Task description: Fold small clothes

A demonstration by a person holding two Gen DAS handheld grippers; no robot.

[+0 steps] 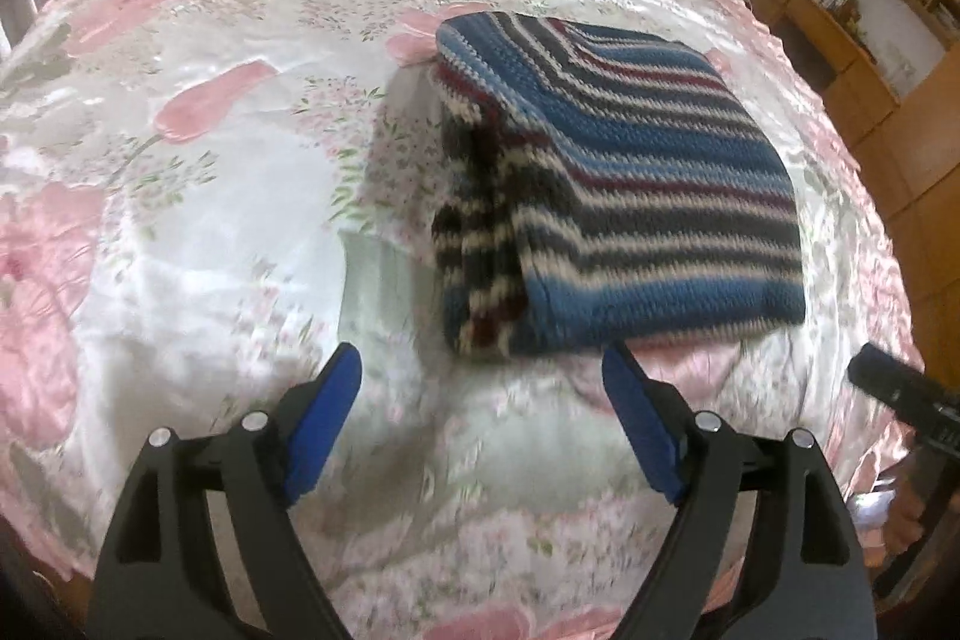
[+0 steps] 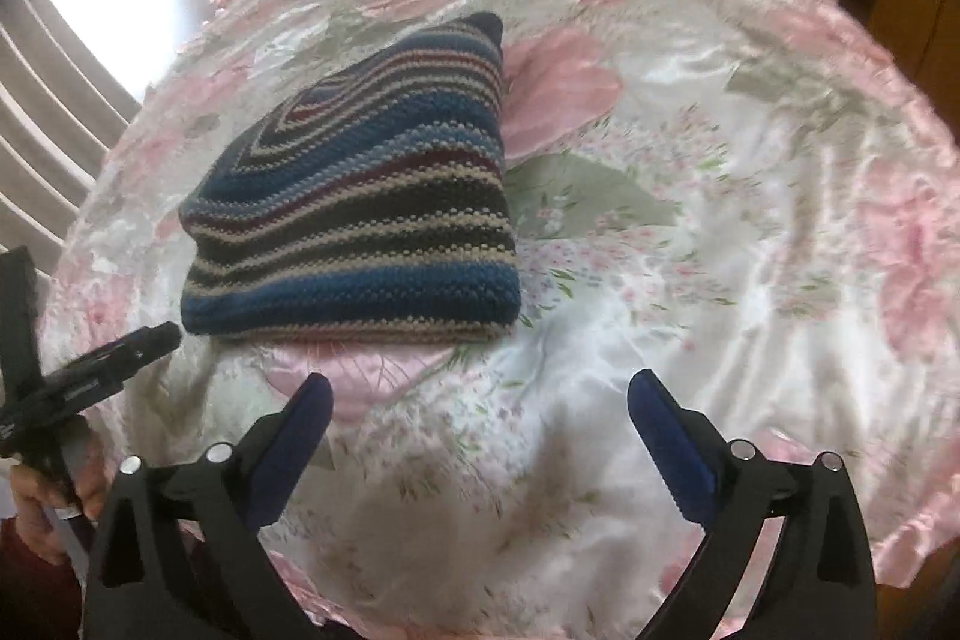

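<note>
Striped knit folded up on the flowery bedspread, both grippers off it.

Going left to right: the left gripper [image 1: 480, 370] has its blue-padded jaws spread wide with nothing between them, hanging just above the satin bedspread [image 1: 198, 196], and its right fingertip sits close to the sweater's near edge, though I can't tell if it touches. The striped sweater [image 1: 630, 184] lies as a squarish folded bundle, blue, white, dark and maroon bands, flat on the pink tulip print. The right gripper [image 2: 480, 394] is just as wide open and empty, near the bundle's front edge but apart from it, and a hand [image 2: 51, 496] shows at the lower left of the right wrist view.
</note>
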